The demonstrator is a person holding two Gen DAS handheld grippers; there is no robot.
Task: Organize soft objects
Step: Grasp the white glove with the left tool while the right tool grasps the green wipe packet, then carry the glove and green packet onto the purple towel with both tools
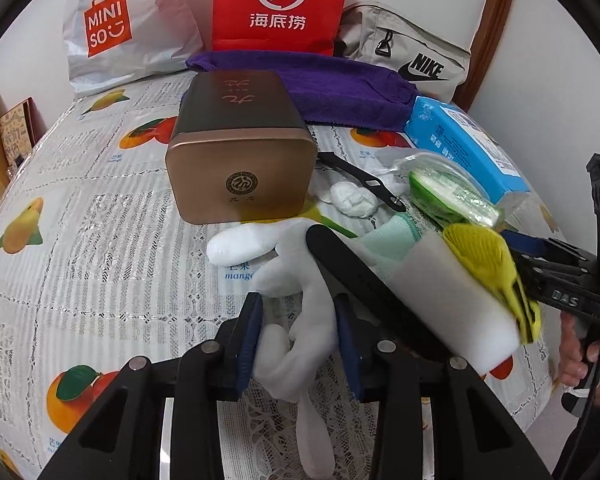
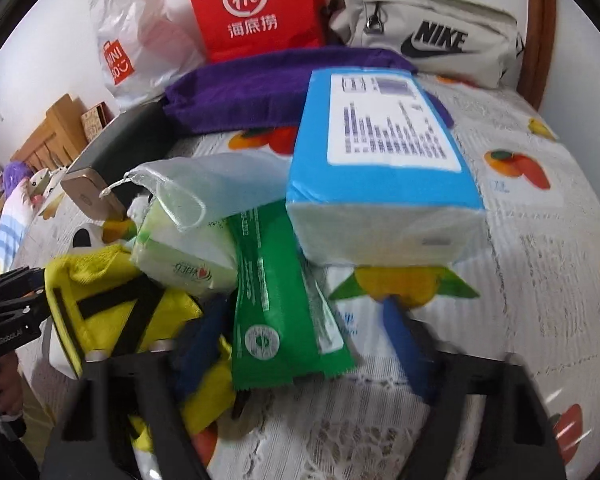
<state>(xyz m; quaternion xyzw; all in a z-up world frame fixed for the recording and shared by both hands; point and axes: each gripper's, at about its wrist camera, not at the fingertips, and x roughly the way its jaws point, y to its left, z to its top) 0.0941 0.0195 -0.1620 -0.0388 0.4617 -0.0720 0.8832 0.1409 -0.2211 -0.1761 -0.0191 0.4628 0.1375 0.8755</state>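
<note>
- Left wrist view: the left gripper (image 1: 296, 344) pinches a white plush toy (image 1: 300, 280) between its blue pads (image 1: 248, 344), low over the fruit-print tablecloth (image 1: 80, 208).
- A bronze tin (image 1: 240, 148) stands just beyond the toy.
- Right wrist view: the right gripper (image 2: 296, 344) is spread wide around a green wipes packet (image 2: 276, 304), which looks unclamped, though the frame is blurred.
- A blue tissue pack (image 2: 380, 168) lies just behind the packet, and a yellow cloth (image 2: 100, 304) to its left.
</note>
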